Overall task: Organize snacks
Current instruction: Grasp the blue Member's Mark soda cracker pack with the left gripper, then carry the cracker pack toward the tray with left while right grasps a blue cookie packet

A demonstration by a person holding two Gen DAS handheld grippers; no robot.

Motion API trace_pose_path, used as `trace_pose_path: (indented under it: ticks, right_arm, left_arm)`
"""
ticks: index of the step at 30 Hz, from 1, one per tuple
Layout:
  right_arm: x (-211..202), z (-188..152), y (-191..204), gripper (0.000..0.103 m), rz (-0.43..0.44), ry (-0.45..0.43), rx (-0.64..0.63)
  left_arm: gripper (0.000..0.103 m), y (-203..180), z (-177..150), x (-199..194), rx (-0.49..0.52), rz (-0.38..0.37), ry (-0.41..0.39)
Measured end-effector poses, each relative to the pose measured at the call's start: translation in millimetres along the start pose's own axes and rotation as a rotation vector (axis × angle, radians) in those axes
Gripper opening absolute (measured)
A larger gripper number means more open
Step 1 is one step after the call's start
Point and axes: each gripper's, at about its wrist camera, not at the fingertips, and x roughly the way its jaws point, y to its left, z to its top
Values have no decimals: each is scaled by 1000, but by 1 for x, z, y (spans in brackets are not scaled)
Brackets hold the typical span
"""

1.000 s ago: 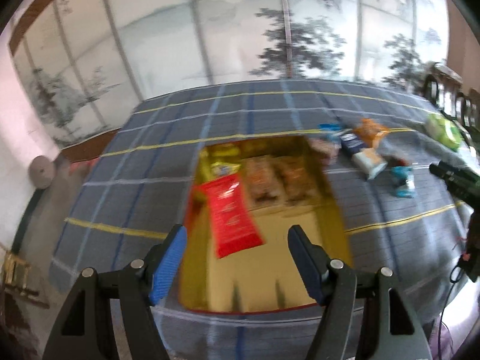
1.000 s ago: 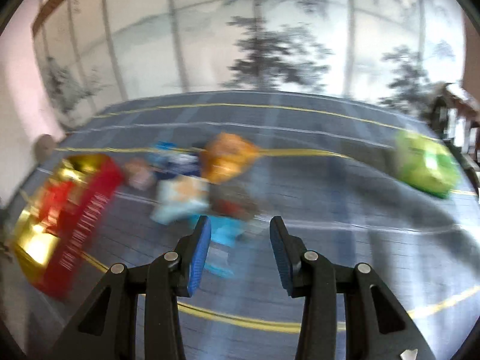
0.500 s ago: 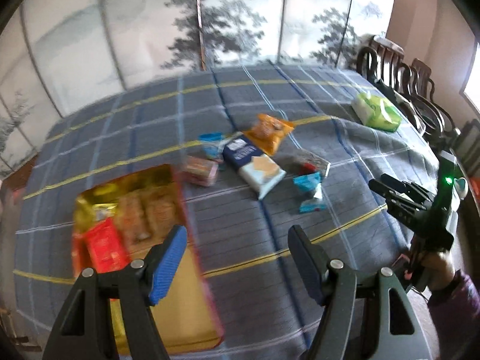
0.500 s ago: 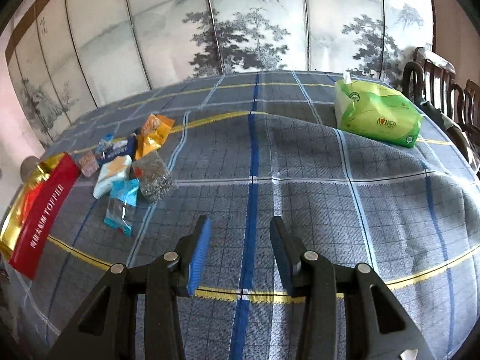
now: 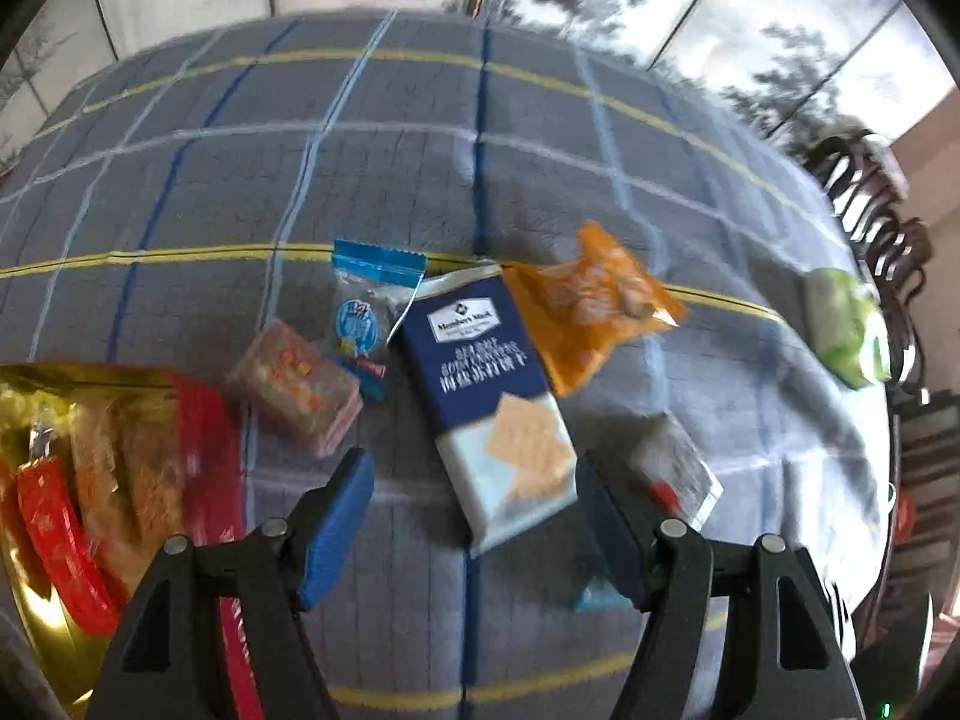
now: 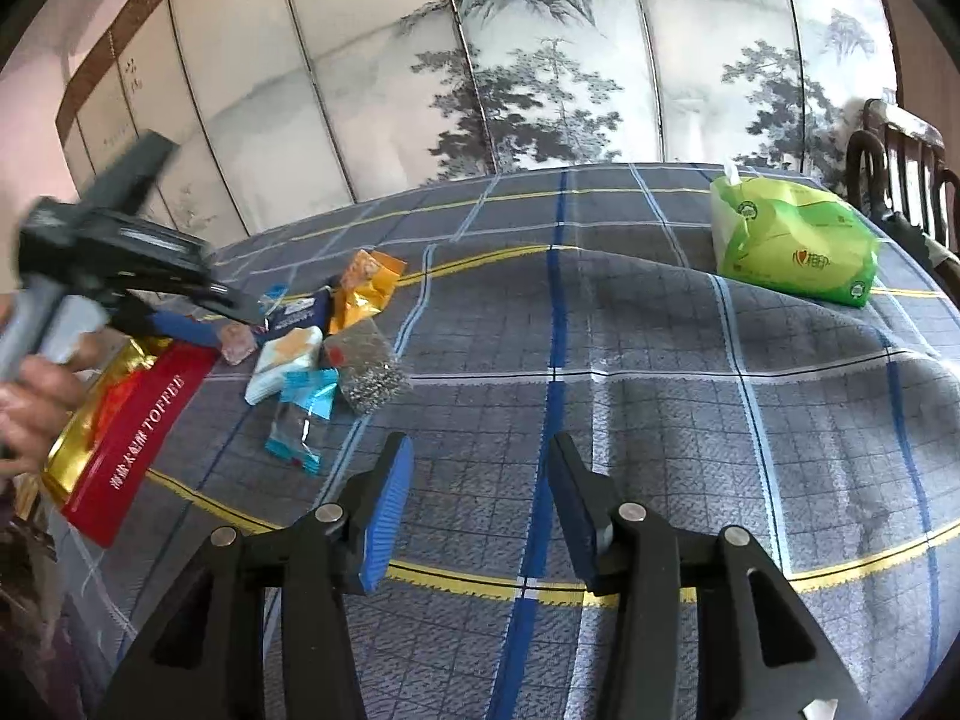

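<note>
My left gripper [image 5: 474, 516] is open and empty, just above a navy and white cracker pack [image 5: 492, 396]. Around that pack lie a pink snack [image 5: 297, 384], a clear blue-topped packet [image 5: 372, 306], an orange bag [image 5: 594, 312] and a grey packet [image 5: 672, 468]. The red and gold toffee box [image 5: 204, 420] with snacks inside is at the left. My right gripper [image 6: 477, 510] is open and empty over bare cloth. The right wrist view shows the pile [image 6: 336, 354], the box [image 6: 138, 426] and the left gripper's body [image 6: 120, 264] above them.
A green tissue pack [image 6: 792, 240] lies at the far right of the plaid tablecloth [image 6: 660, 360]. Dark wooden chairs [image 6: 900, 150] stand at the right edge. A painted folding screen [image 6: 480, 60] is behind the table.
My left gripper has swung right from over the box and come down close over the snack pile. My right gripper has drawn back and away from the pile. Both jaws stay open.
</note>
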Motion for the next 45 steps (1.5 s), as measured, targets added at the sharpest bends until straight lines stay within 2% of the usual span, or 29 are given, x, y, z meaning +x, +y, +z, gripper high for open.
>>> trace_pose_path:
  ticks: [3,11,18,20,21,24,27,30,32,35,39,45]
  right_arm:
    - [2,0,3,45,20,-6,3]
    - [7,1,8,45,55,-13,4]
    - [7,1,7,48,64,-19,13]
    - [8,2,6,48,65,-19,15]
    - [8,2,6,48,65,-19,17]
    - [9,2,6,49,65,-17,24]
    - [11,2,7,49,61,-13,25]
    - [12,2,9,49,65,-8,16]
    - [14,1,13,49,59,1,-3]
    - [20,1,24,49,51,52,-42]
    - [25,3,42,49,160,108,4]
    - [48,12,74,42,201,170,-6]
  left_arm:
    - [71,-1,9,14,-16,38,23]
    - [71,-13,23,31,-7,40,41]
    - [71,-28,30,47,26,151,50]
    - [67,-34,28,49,47,179,28]
    - [56,-37,25,47,60,175,5]
    - [52,-44,17,45,91,169,15]
    - [51,-46,-3,32,123,196,-38]
    - [51,-41,-23,12,111,141,-75]
    - [51,-36,-38,-4,109,132,-111]
    - [51,-29,-58,-27,102,100,-154]
    - [51,-18,-83,-52,86,76,-172]
    - [51,6,-102,-78,54,61,-201]
